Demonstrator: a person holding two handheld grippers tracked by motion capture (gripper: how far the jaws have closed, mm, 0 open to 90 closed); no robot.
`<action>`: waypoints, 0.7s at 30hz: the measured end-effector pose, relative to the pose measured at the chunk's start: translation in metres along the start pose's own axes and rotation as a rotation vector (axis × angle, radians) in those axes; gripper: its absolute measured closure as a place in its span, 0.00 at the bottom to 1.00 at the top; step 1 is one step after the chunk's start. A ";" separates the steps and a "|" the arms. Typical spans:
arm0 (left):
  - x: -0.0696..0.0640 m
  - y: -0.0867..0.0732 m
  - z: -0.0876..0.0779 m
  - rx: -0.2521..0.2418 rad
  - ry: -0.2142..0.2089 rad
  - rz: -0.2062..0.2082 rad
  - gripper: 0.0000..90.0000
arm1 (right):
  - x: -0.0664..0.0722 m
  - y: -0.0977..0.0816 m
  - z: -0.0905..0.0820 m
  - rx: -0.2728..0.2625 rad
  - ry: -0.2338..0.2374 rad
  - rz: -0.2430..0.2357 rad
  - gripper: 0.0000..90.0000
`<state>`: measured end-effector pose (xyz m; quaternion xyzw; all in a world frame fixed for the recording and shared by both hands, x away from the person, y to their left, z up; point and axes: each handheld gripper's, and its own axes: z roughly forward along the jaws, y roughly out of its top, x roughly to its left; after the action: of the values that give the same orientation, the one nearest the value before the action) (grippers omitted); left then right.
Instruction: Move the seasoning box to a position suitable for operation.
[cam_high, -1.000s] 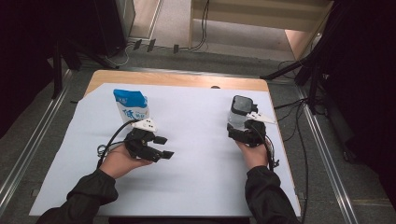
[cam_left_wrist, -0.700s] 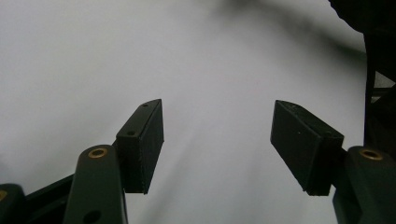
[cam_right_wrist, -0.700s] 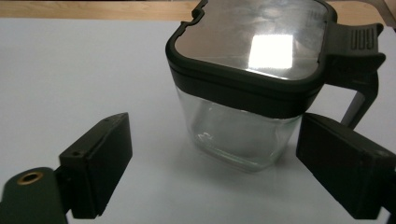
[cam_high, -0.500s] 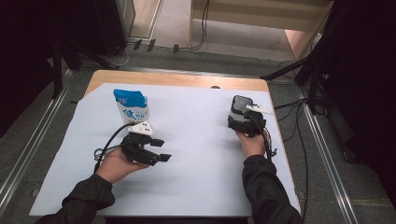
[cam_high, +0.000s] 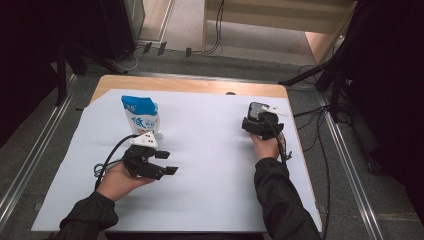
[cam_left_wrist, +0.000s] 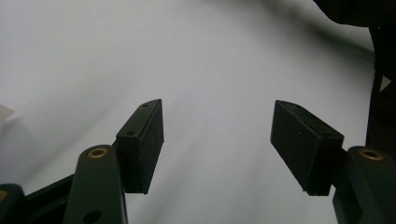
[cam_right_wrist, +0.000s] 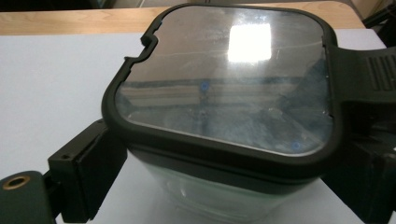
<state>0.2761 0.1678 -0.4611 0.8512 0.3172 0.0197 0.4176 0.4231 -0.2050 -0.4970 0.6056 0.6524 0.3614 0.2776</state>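
1. Clamping a clear container (cam_right_wrist: 219, 135) with a dark-rimmed lid, right gripper (cam_right_wrist: 219, 196), one pad against each side wall, just under the rim.
2. Sitting upright on the white sheet (cam_high: 210, 165), straight ahead of those jaws.
3. Hanging spread wide with nothing between, left gripper (cam_left_wrist: 217, 140), low over bare sheet.
4. Standing beyond the left gripper, just past its grey plate, a blue-and-white pouch (cam_high: 140, 116).
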 end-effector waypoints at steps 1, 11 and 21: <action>0.000 -0.001 -0.001 -0.001 0.000 -0.003 0.40 | 0.002 0.001 0.005 0.002 -0.024 -0.008 0.08; 0.000 -0.007 -0.008 -0.009 0.022 -0.021 0.40 | -0.001 0.004 0.021 -0.009 -0.020 0.033 0.09; 0.005 -0.006 -0.011 -0.017 0.032 -0.026 0.40 | -0.004 0.004 0.016 0.000 -0.015 -0.022 0.16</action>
<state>0.2739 0.1814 -0.4590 0.8430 0.3349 0.0306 0.4197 0.4386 -0.2063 -0.5031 0.6012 0.6567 0.3538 0.2866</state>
